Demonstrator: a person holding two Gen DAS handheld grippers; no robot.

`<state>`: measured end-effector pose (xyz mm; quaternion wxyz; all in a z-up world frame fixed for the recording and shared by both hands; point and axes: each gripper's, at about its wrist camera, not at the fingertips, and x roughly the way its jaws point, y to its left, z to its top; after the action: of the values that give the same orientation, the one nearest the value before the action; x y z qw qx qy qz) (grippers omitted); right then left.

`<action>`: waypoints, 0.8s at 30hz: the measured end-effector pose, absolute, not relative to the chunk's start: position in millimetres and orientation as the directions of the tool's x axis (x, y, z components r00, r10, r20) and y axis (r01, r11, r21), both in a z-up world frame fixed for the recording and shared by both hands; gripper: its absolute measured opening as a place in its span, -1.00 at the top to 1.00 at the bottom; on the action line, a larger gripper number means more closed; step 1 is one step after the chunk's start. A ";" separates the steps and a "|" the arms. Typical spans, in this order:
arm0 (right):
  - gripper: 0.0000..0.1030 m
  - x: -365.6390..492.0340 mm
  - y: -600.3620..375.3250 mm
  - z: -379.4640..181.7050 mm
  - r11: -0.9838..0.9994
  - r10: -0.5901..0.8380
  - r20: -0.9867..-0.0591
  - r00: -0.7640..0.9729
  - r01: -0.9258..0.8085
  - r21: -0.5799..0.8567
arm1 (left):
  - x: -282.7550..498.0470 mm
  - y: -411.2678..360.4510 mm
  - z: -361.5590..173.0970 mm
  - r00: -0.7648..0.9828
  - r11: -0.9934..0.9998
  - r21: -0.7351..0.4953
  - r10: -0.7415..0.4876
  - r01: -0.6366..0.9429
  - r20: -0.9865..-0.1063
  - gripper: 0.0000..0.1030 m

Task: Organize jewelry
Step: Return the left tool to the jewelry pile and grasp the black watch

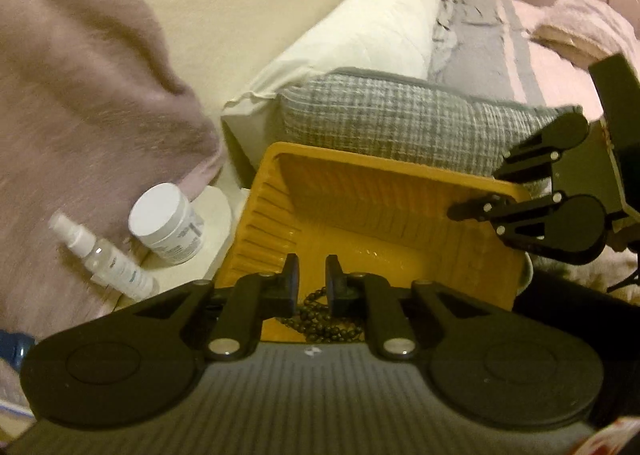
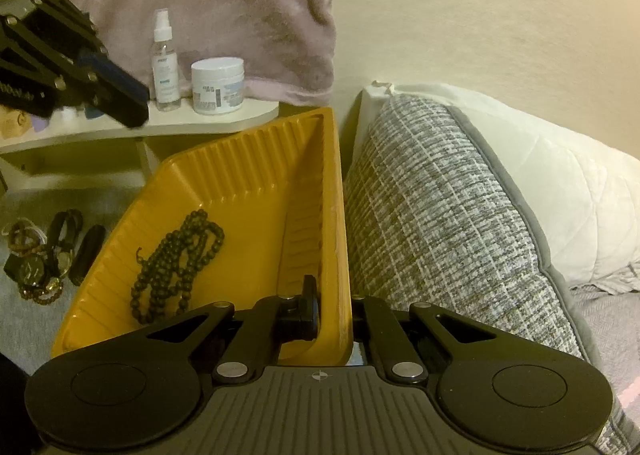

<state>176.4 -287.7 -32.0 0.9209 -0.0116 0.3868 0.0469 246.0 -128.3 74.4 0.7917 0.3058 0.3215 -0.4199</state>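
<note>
— Left gripper (image 1: 312, 281) hangs over the near end of the yellow tray (image 1: 400, 191), its jaws a small way apart and nothing pinched between them. The dark bead necklace (image 1: 320, 319) lies heaped on the tray floor just below and behind the pads, apart from them as far as I can tell.

— And the other one?

— Right gripper (image 2: 334, 313) is pressed together on the tray's side wall, one finger inside, the other outside against the checked grey cushion (image 2: 440, 215). It seems to be steadying the tray.

— So which step is this?

— I judge the necklace is just laid in the tray, since in the right wrist view it sits on the floor near the left wall, well away from the clamped wall.

— What is left?

— A pile of bracelets and a watch (image 2: 36, 255) on the grey bedcover, just beyond the tray's left edge. A spray bottle (image 2: 164, 63) and a white jar (image 2: 216, 85) stand on the small shelf behind; I take those as no part of the job.

— The next move, then?

— Probably lifting the left claw clear of the beads without snagging them, swinging past the tray's left rim, spreading wider, and pinching one piece from the pile while the right keeps its hold.
</note>
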 end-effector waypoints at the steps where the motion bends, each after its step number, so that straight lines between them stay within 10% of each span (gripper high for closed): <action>1: 0.92 177.4 -287.0 -32.1 0.995 0.079 -0.720 0.689 -0.101 0.012 | 245.6 -123.4 75.8 0.451 0.477 0.211 -0.470 0.853 -0.759 0.74; 24: 0.92 189.9 -284.7 -35.1 0.980 0.086 -0.793 0.603 -0.197 -0.043 | 195.4 64.5 24.0 0.714 0.900 0.205 -0.148 0.384 -0.684 0.28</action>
<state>189.9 -284.7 -35.1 0.8930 -0.0630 0.4385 0.0792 195.4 64.5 24.0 0.9102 0.1688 0.3489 -0.1461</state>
